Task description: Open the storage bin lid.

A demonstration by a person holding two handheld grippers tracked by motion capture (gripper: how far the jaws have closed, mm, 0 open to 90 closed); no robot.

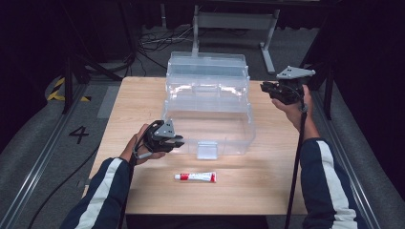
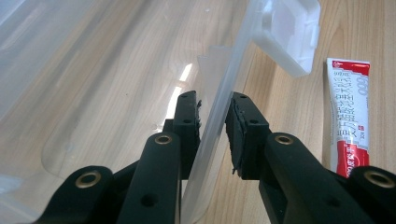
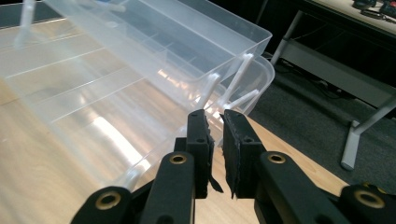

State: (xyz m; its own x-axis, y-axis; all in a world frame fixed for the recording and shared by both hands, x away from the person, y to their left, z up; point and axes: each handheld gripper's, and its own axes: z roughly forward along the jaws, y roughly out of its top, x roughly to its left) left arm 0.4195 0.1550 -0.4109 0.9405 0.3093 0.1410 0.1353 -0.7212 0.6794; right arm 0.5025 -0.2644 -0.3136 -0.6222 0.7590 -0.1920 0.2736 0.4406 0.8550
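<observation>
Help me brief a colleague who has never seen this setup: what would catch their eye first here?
The big clear plastic box in the middle of the wooden table, its stepped trays fanned open toward the back. The left gripper has its fingers on either side of the box's front wall, close to the latch. A red and white tube lies alone on the table in front of the box, and the right gripper hangs near the box's far right corner.

The left gripper [image 2: 215, 126] clamped the thin front wall of the clear plastic box [image 2: 223, 100] between its two black pads. The box's latch [image 2: 289, 35] sat at one o'clock, a red-and-white tube [image 2: 348, 114] at three o'clock on the wooden table [image 2: 364, 28].
</observation>
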